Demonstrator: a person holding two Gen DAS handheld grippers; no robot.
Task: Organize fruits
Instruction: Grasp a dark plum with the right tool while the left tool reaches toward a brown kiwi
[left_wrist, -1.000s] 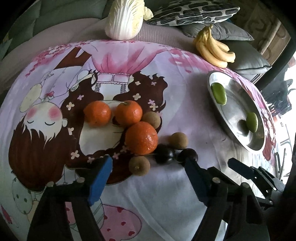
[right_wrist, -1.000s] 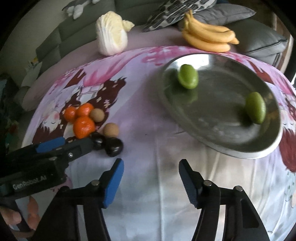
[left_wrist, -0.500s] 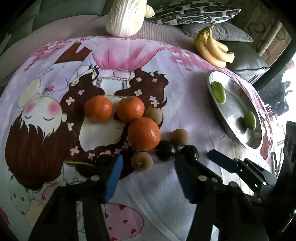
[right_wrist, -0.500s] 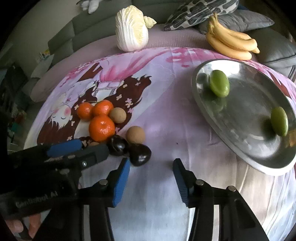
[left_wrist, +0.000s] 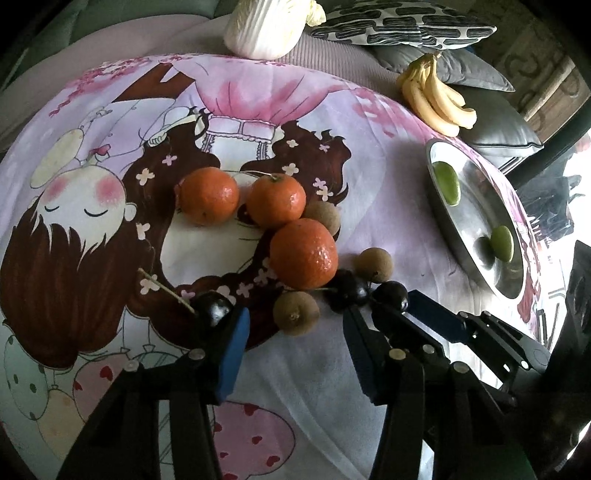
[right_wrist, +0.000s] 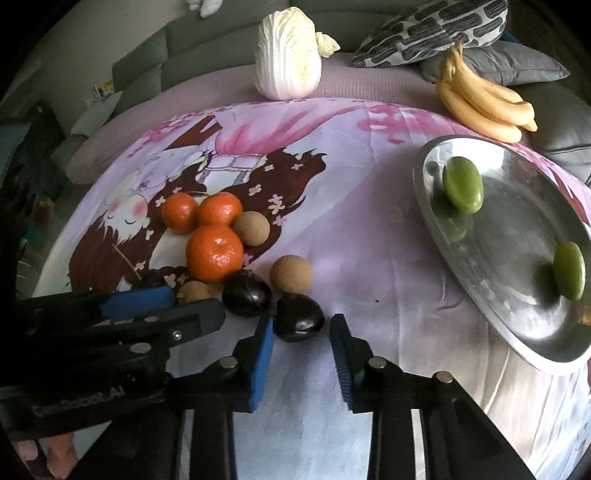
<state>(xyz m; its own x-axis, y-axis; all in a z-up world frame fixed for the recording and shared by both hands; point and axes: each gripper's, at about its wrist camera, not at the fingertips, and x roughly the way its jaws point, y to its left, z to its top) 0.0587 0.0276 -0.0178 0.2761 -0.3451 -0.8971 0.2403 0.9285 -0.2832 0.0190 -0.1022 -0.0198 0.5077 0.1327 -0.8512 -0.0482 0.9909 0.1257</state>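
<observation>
Fingers of the right gripper (right_wrist: 301, 324) sit closed on a dark plum (right_wrist: 297, 314), blue pads pinching it from either side while it rests on the cartoon-print bedsheet (right_wrist: 369, 236). Left gripper (left_wrist: 294, 322) is half open and has just been closing. A small brown fruit (left_wrist: 295, 311) lies between its fingertips, and neither pad touches it. A second plum (left_wrist: 214, 310) sits right at the tip of its left finger, on the outside, its stem trailing across the sheet.

Just behind, a third plum (right_wrist: 246, 297) touches the big orange (right_wrist: 214, 253). Two smaller oranges (right_wrist: 219, 208) crowd in behind that one, with one brown fruit (right_wrist: 251, 228) against them and another (right_wrist: 291, 274) lying a little apart.

Off to the right, well apart from the pile, a metal tray (right_wrist: 517, 266) carries two green fruits (right_wrist: 462, 189), one near its far rim, one lower down.

Farthest back, a bunch of bananas (right_wrist: 484, 107) lies past the tray, a cabbage (right_wrist: 288, 59) stands at the sheet's far edge, and patterned cushions (right_wrist: 424, 29) are behind them.
</observation>
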